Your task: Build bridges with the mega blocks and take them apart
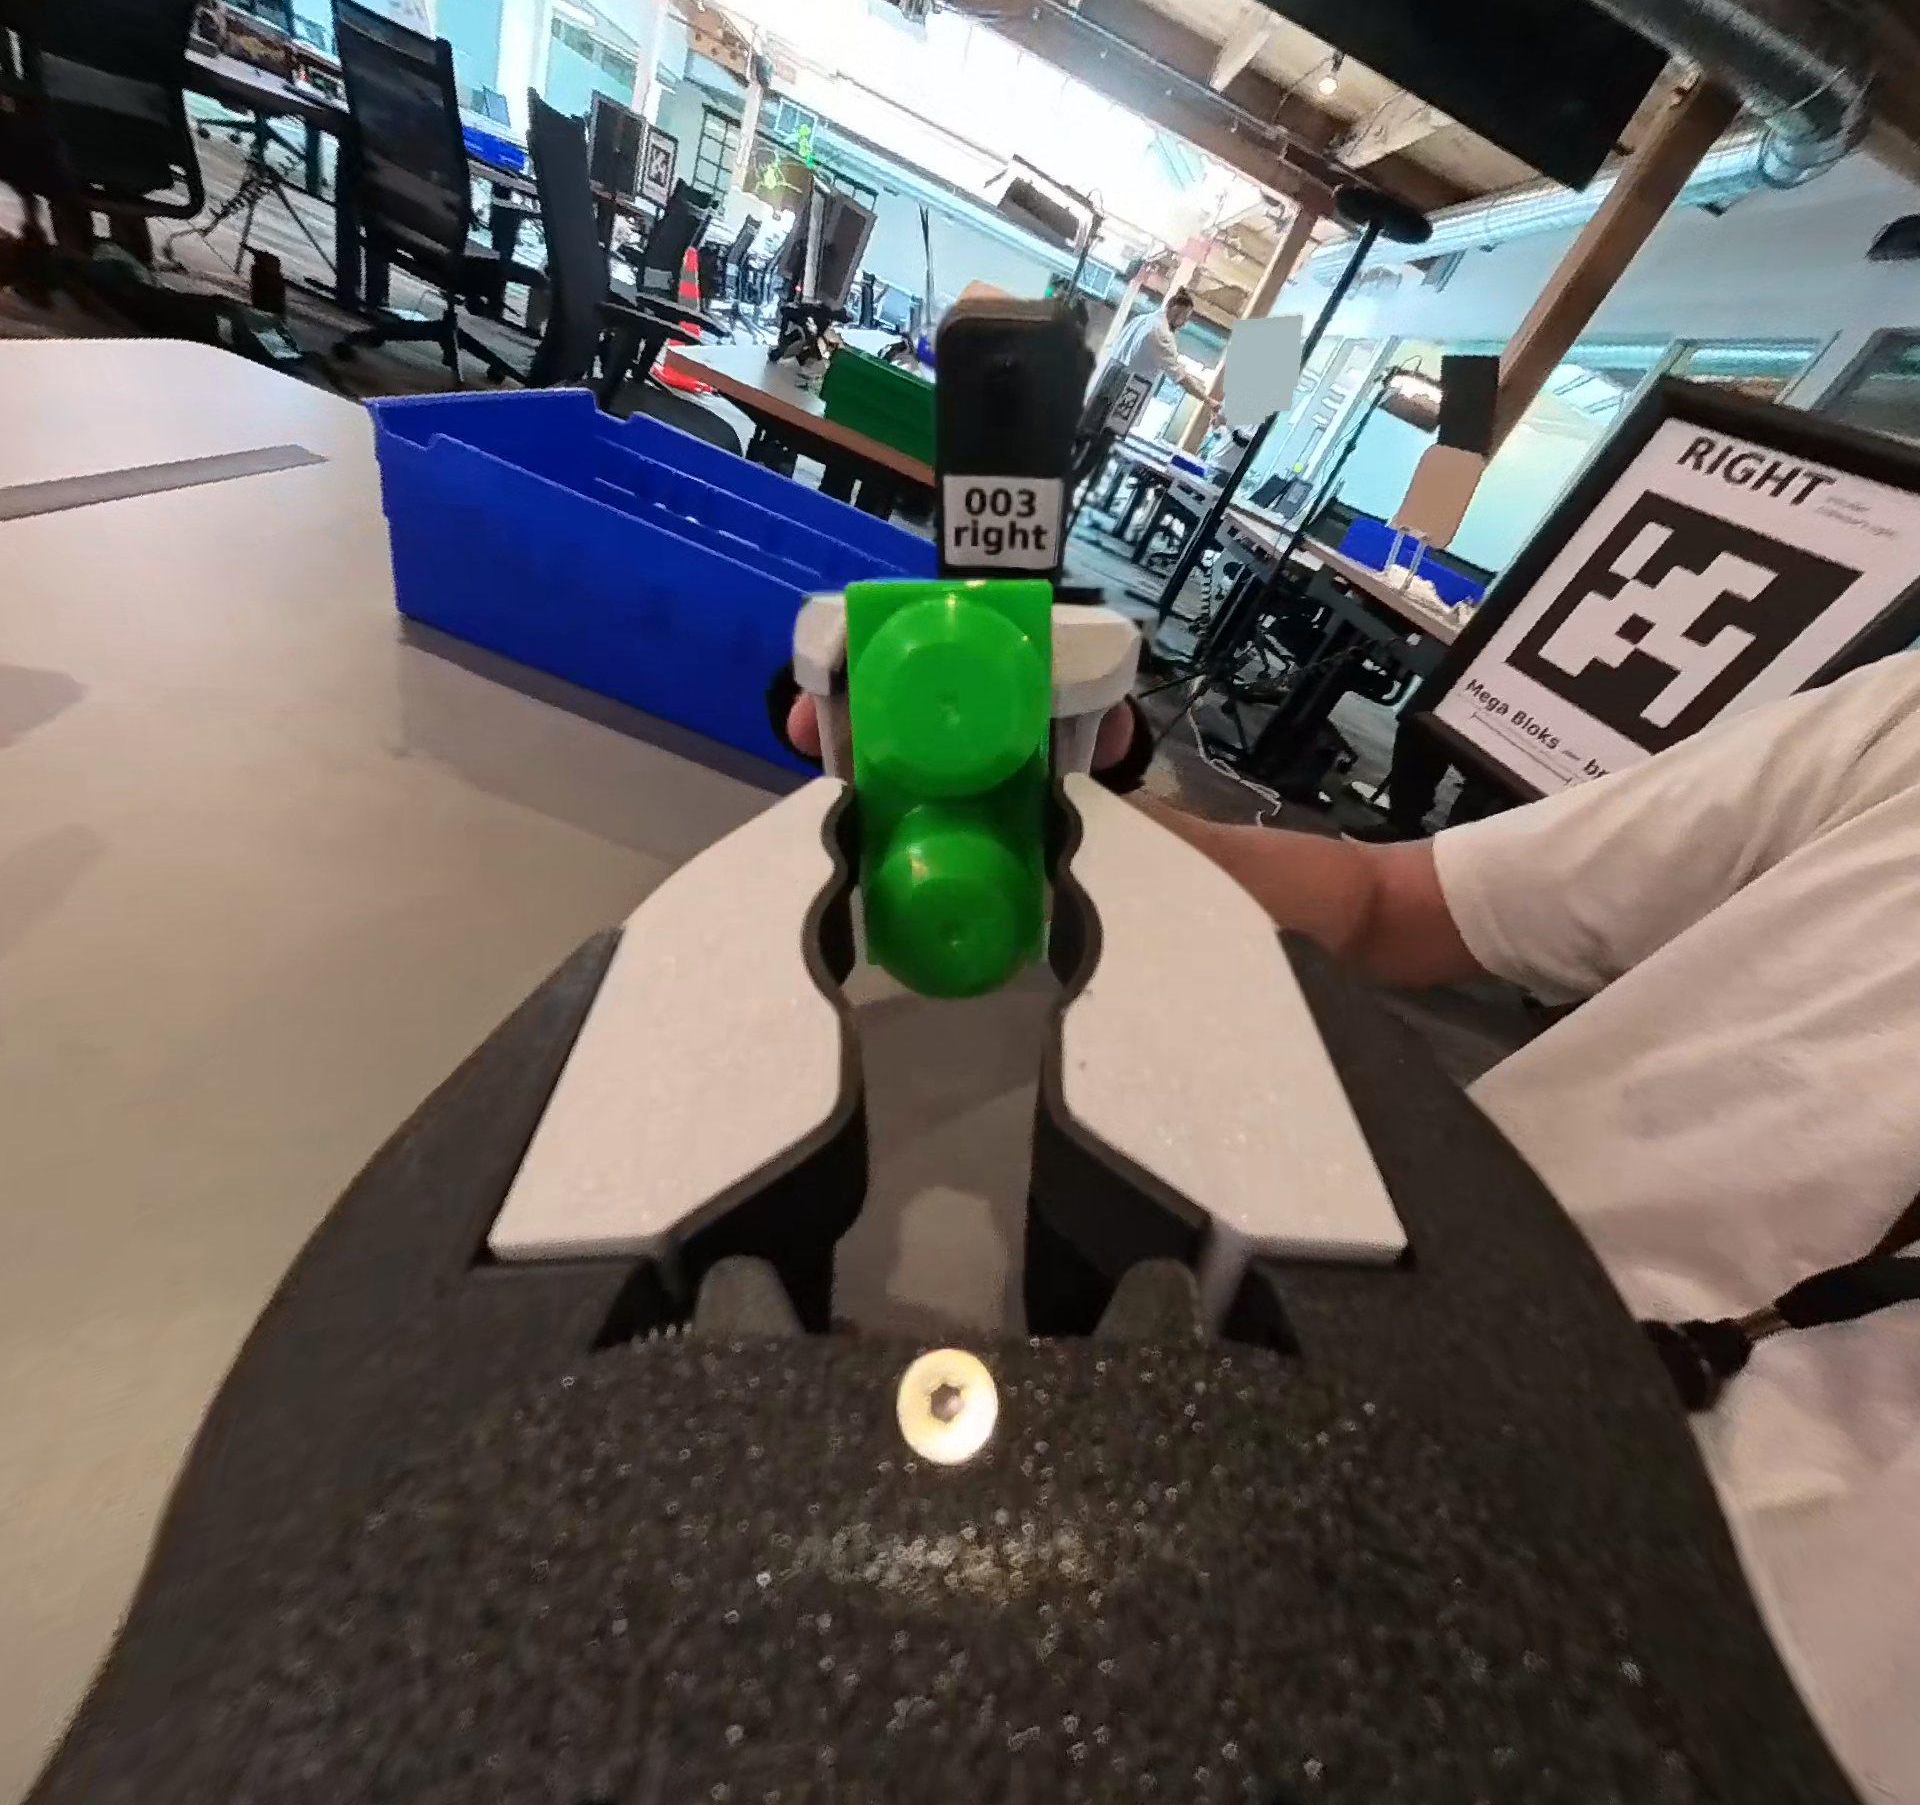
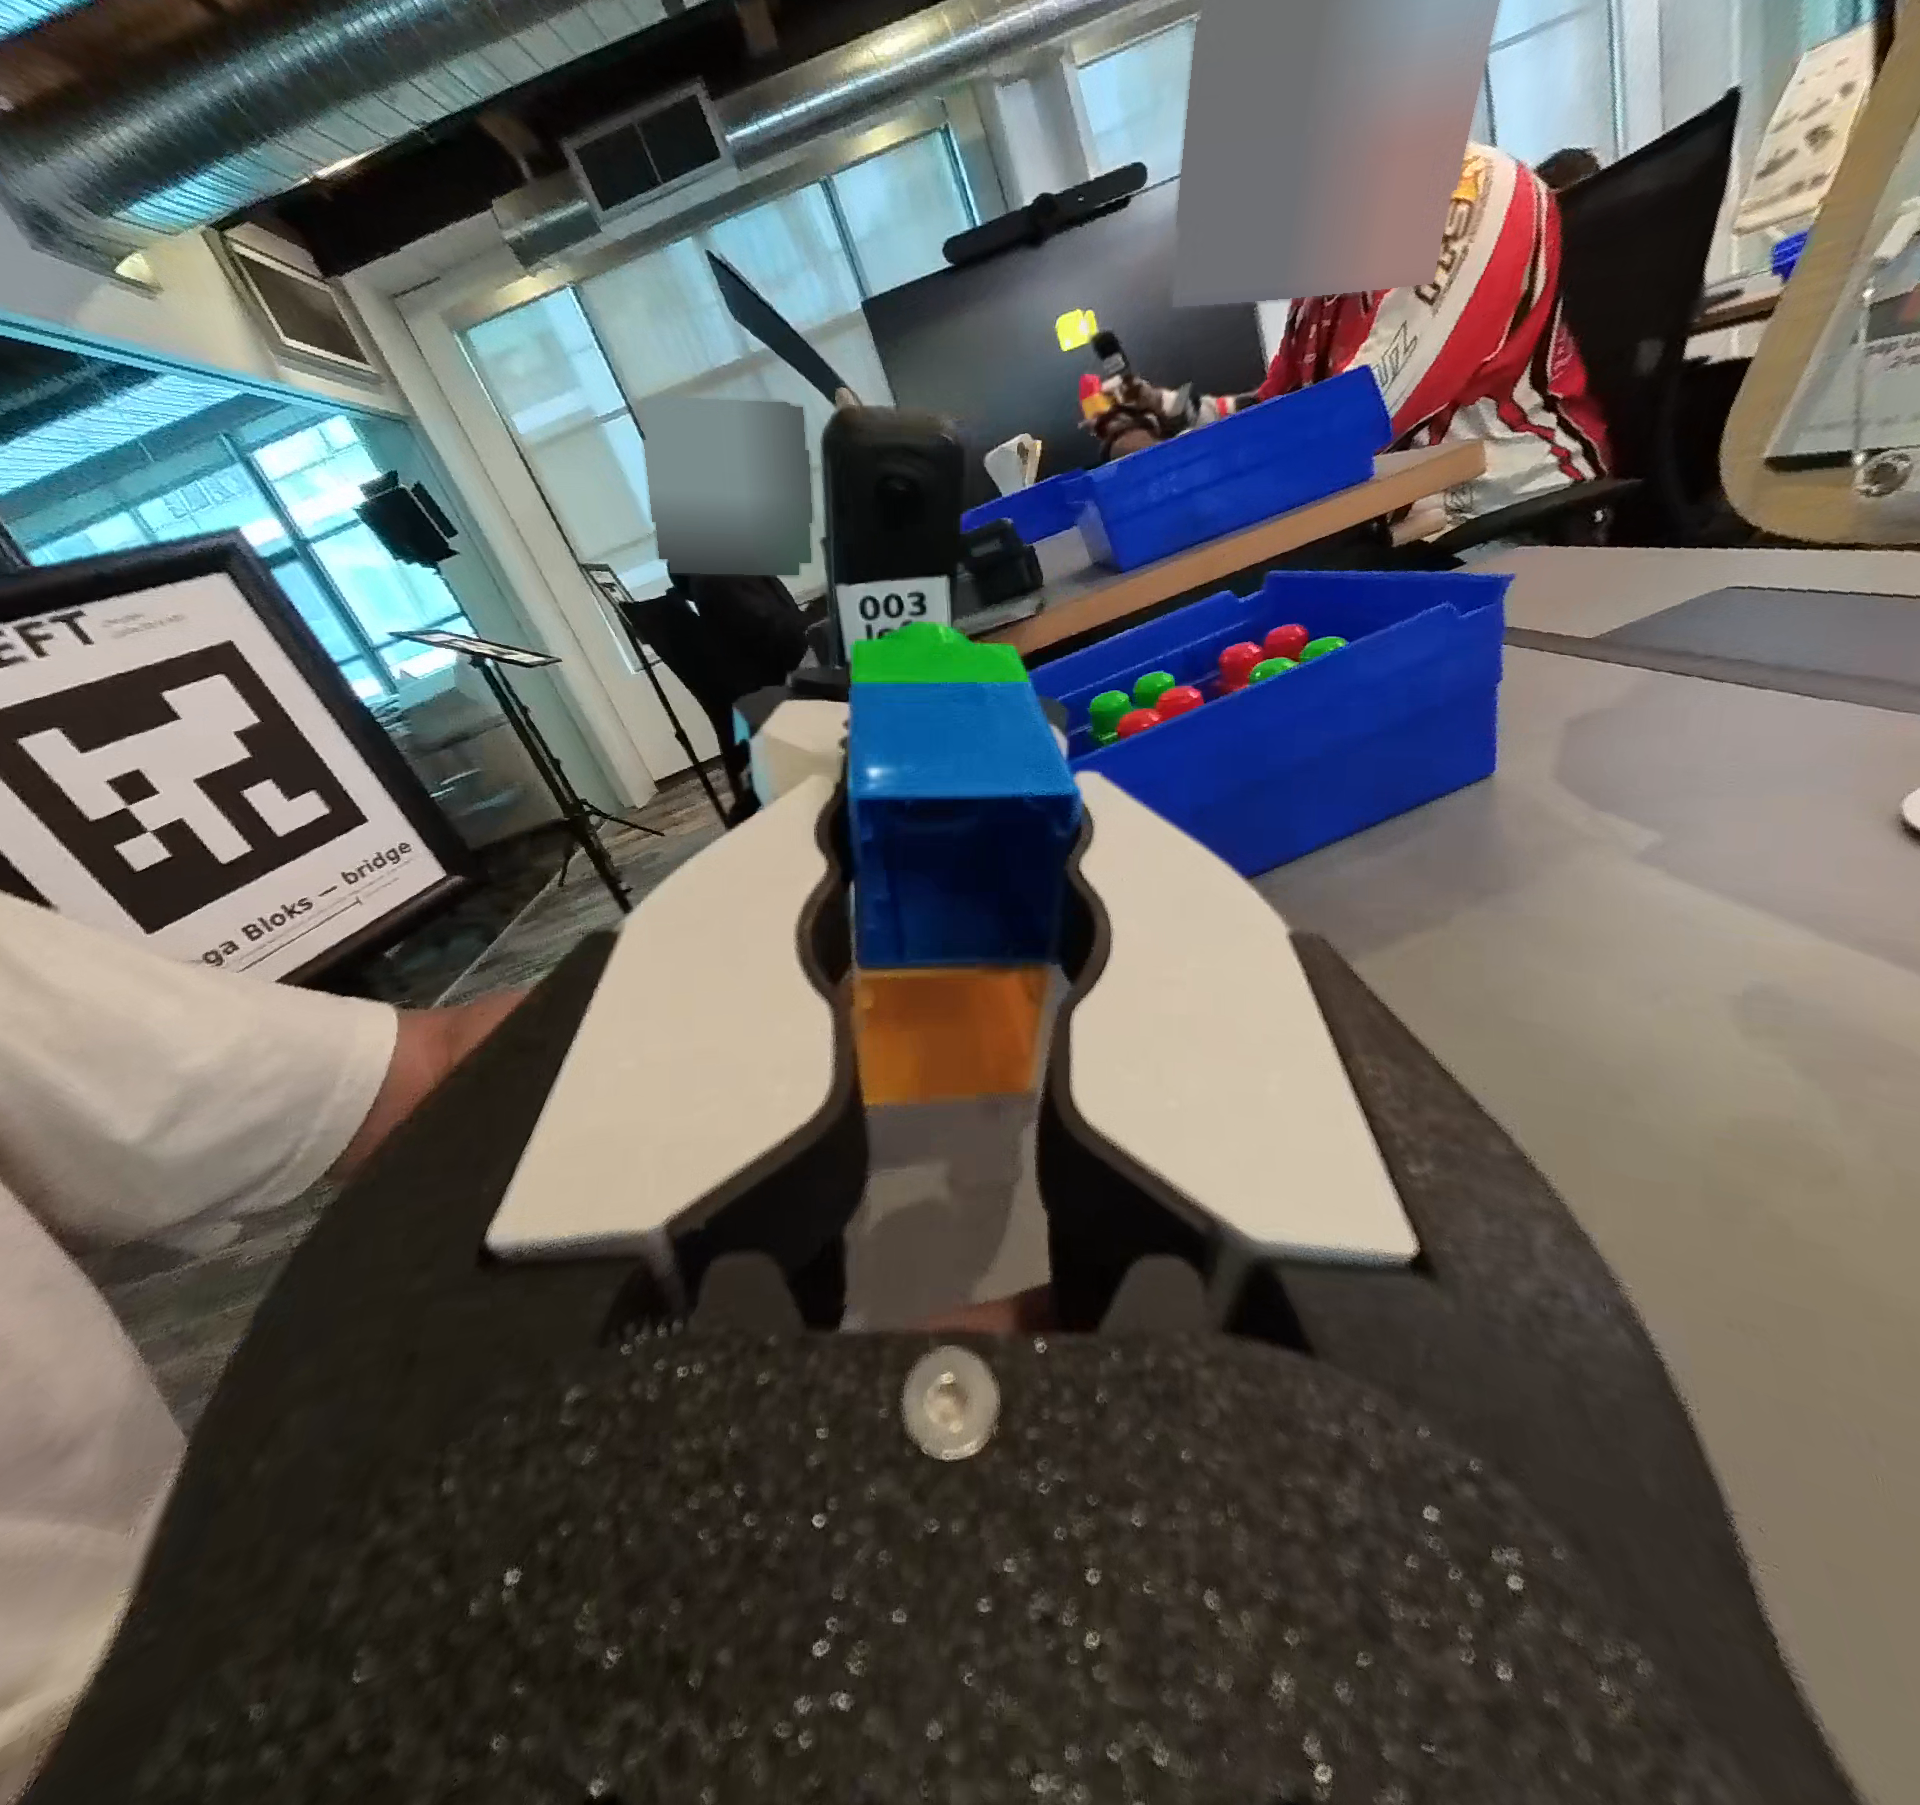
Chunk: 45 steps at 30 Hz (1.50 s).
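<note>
Both tongs are raised above the grey table [image 2: 1558,1028], facing each other. The left tongs [image 1: 951,882] are clamped narrow on a green block [image 1: 945,789], studs toward their camera. The right tongs [image 2: 956,882] pinch a blue block [image 2: 961,820], hollow underside showing, with the green one joined at its far end. Beside them on the table sits a blue bin [image 2: 1351,779] holding red and green blocks [image 2: 1216,680]. A framed marker board [image 1: 1704,602] stands behind, and a white sleeve [image 1: 1662,841] crosses the right edge.

Glossy smooth plastic green block [image 1: 948,779], glossy blue block [image 2: 961,820], matt grey table [image 1: 208,872], ribbed plastic blue bin [image 1: 623,550]
</note>
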Each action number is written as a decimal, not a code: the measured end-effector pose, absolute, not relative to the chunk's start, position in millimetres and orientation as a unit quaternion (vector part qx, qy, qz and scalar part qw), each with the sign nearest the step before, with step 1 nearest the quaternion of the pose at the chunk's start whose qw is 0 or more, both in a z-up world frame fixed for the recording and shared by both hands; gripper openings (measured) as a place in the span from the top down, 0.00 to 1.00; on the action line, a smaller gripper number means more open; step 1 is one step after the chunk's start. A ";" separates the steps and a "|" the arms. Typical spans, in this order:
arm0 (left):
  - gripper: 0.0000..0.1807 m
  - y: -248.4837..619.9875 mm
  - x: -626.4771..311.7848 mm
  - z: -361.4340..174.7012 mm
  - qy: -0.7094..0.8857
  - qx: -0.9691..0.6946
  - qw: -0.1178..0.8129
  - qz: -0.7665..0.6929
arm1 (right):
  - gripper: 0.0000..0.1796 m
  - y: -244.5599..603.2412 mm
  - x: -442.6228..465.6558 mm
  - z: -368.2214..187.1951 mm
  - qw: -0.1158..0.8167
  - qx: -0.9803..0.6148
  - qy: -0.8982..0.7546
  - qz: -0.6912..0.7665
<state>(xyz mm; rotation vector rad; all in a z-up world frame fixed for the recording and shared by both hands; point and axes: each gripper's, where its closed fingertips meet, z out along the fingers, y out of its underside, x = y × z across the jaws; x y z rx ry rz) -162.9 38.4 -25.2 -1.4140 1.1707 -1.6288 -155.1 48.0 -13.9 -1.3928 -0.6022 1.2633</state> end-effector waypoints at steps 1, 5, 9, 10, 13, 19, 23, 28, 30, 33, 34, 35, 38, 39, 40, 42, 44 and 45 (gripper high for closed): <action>0.82 37.3 -163.4 -26.2 0.452 -0.543 0.339 -0.621 | 0.80 46.3 -155.5 -15.0 0.548 -0.586 -0.257 0.539; 0.81 35.7 -166.3 -30.1 0.452 -0.544 0.343 -0.619 | 0.80 43.6 -157.2 -21.0 0.537 -0.589 -0.269 0.540; 0.82 35.7 -169.0 -28.3 0.446 -0.541 0.345 -0.624 | 0.80 42.2 -157.7 -21.9 0.537 -0.588 -0.277 0.538; 0.82 35.9 -169.2 -27.7 0.444 -0.541 0.345 -0.625 | 0.80 42.0 -157.5 -22.1 0.537 -0.587 -0.278 0.538; 0.82 37.6 -169.1 -27.5 0.437 -0.540 0.346 -0.631 | 0.80 43.0 -156.5 -23.5 0.538 -0.586 -0.276 0.540; 0.82 57.6 -194.7 -4.4 0.369 -0.512 0.359 -0.688 | 0.80 47.2 -135.1 -23.4 0.551 -0.586 -0.254 0.537; 0.82 76.8 -224.7 2.8 0.349 -0.521 0.384 -0.678 | 0.80 45.6 -97.7 -21.0 0.569 -0.593 -0.240 0.517; 0.82 69.0 -207.2 -14.9 0.383 -0.571 0.406 -0.603 | 0.80 43.0 -83.3 -27.1 0.579 -0.621 -0.222 0.479; 0.82 82.8 -199.3 -31.1 0.369 -0.630 0.450 -0.514 | 0.80 45.3 -91.0 -40.7 0.579 -0.652 -0.212 0.441; 0.82 112.4 -214.4 -57.9 0.299 -0.713 0.546 -0.322 | 0.80 52.6 -94.7 -67.8 0.598 -0.699 -0.181 0.348; 0.82 115.3 -222.3 -61.9 0.277 -0.720 0.573 -0.275 | 0.80 54.3 -94.4 -75.2 0.603 -0.710 -0.175 0.320; 0.82 115.8 -227.8 -64.6 0.262 -0.722 0.593 -0.244 | 0.80 56.8 -92.7 -81.3 0.605 -0.720 -0.166 0.297; 0.82 113.3 -229.5 -72.5 0.270 -0.715 0.611 -0.207 | 0.80 60.9 -88.8 -85.9 0.609 -0.729 -0.149 0.276; 0.82 113.4 -228.7 -75.8 0.275 -0.716 0.608 -0.204 | 0.80 61.1 -87.2 -84.7 0.608 -0.731 -0.148 0.274; 0.82 113.6 -228.9 -76.8 0.274 -0.716 0.608 -0.208 | 0.80 58.8 -86.4 -78.7 0.609 -0.727 -0.150 0.279; 0.82 114.6 -231.3 -78.1 0.271 -0.716 0.607 -0.214 | 0.80 46.5 -70.8 -39.1 0.645 -0.696 -0.149 0.278; 0.82 117.1 -237.4 -80.8 0.262 -0.713 0.616 -0.209 | 0.80 34.4 -20.5 10.2 0.693 -0.680 -0.131 0.201; 0.82 118.1 -239.6 -83.3 0.260 -0.713 0.618 -0.207 | 0.80 30.5 10.1 28.8 0.704 -0.682 -0.119 0.161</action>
